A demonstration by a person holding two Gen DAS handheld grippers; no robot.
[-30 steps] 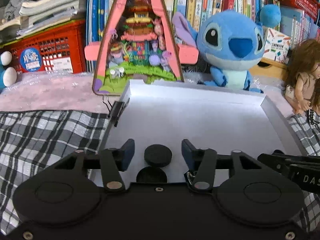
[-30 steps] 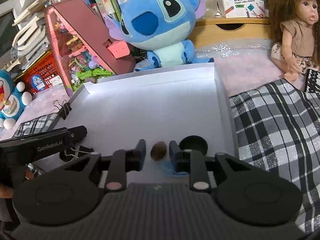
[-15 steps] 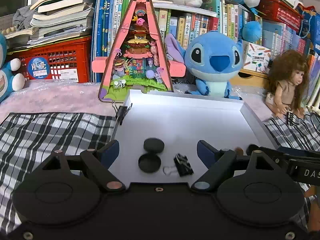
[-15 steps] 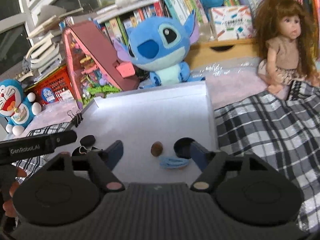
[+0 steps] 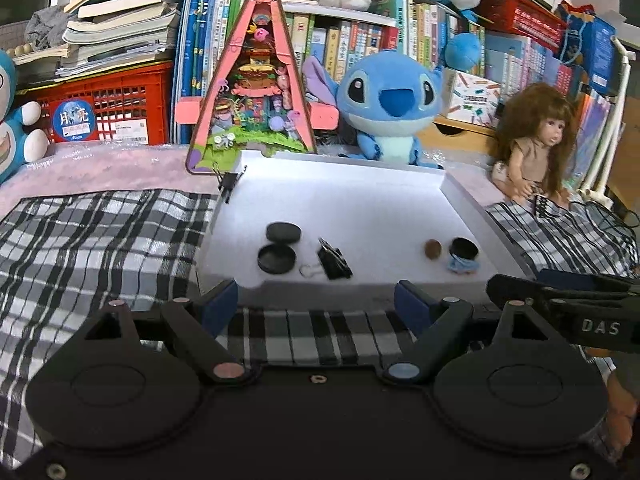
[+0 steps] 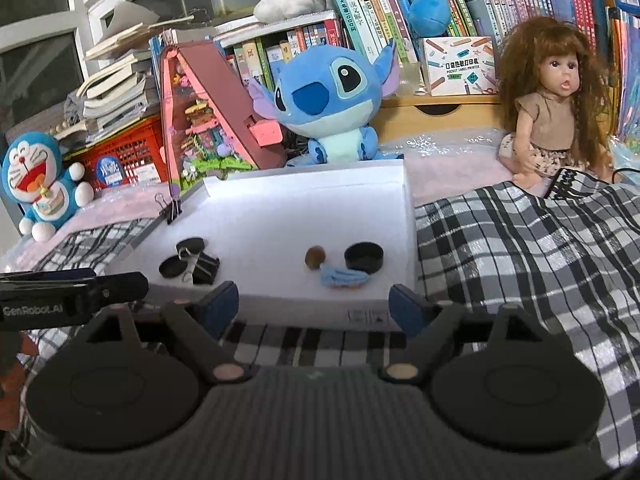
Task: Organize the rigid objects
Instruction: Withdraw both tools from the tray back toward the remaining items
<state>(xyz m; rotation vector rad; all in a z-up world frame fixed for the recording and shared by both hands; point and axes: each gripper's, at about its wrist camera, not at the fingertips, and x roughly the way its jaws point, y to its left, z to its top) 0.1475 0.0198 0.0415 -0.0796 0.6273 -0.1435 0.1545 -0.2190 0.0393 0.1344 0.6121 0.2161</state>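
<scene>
left gripper [image 5: 316, 300] stands apart and empty; right gripper [image 6: 314, 304] is opening, nothing between its jaws. both hover short of the white tray [image 5: 360, 208], which holds black round lids [image 5: 277, 258], a binder clip [image 5: 334, 264], a brown nut [image 5: 433, 249]. a blue thing [image 6: 342, 278] is hard to make out. checked cloth [image 5: 100, 240] underneath, bookshelves [image 5: 360, 36] behind.

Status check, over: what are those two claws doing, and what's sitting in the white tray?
Left gripper open, empty. Right gripper opening, empty. White tray holds brown ball, black cap, binder clip. Nothing in the way.

A crowded bookshelf [image 5: 360, 40] fills the frame's top; a dark window [image 6: 36, 68] sits at upper left; black-and-white checked cloth [image 6: 520, 248] covers the foreground.
</scene>
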